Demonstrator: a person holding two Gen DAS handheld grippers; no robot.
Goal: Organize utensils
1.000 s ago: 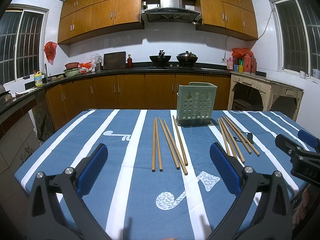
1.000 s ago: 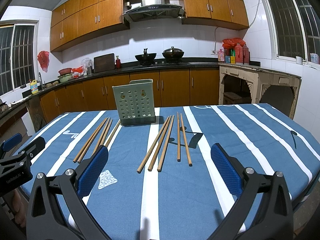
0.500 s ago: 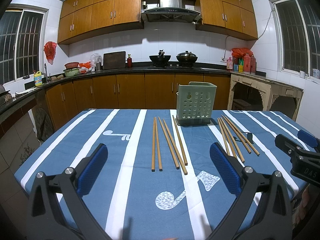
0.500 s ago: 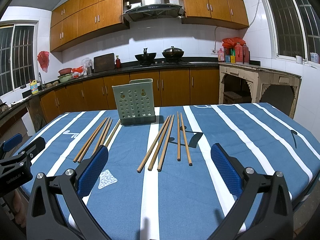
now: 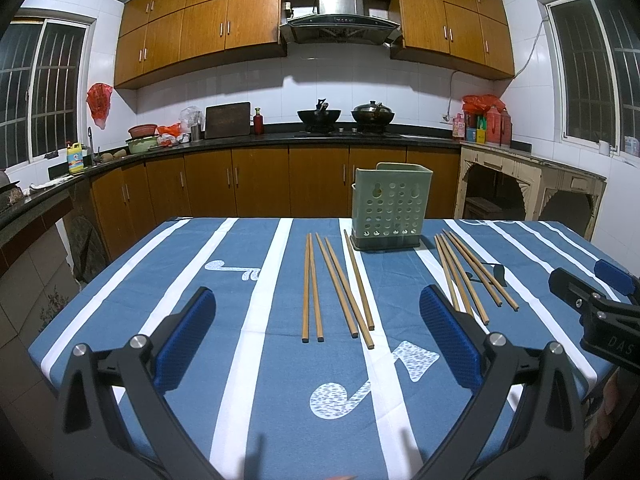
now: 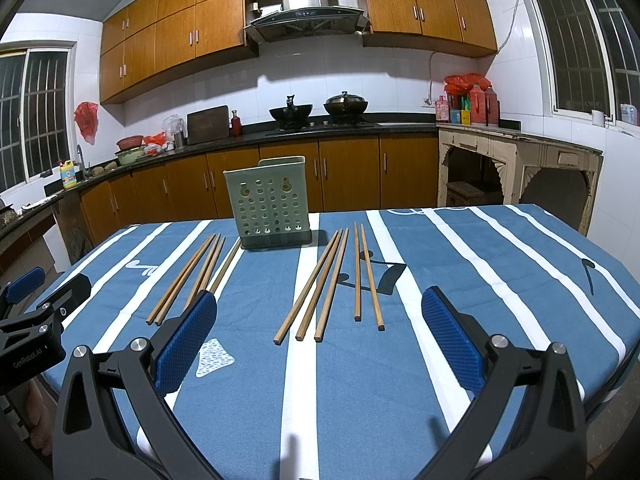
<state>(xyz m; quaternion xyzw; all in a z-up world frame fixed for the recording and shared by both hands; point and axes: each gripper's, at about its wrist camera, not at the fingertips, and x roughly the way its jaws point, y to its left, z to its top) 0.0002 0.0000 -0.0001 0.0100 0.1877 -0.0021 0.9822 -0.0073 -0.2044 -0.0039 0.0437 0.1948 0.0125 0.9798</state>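
A green perforated utensil holder (image 5: 391, 207) stands upright at the far side of the blue striped tablecloth; it also shows in the right wrist view (image 6: 269, 203). Several wooden chopsticks lie flat in two groups, one left of the holder (image 5: 336, 285) (image 6: 194, 272) and one right of it (image 5: 468, 276) (image 6: 332, 280). My left gripper (image 5: 318, 332) is open and empty, near the table's front edge, short of the left group. My right gripper (image 6: 320, 336) is open and empty, short of the right group.
The table (image 5: 248, 320) fills the foreground under a blue cloth with white stripes. The right gripper's body shows at the right edge of the left wrist view (image 5: 592, 304); the left gripper's body shows at the left edge of the right wrist view (image 6: 36, 320). Kitchen counters and cabinets stand behind.
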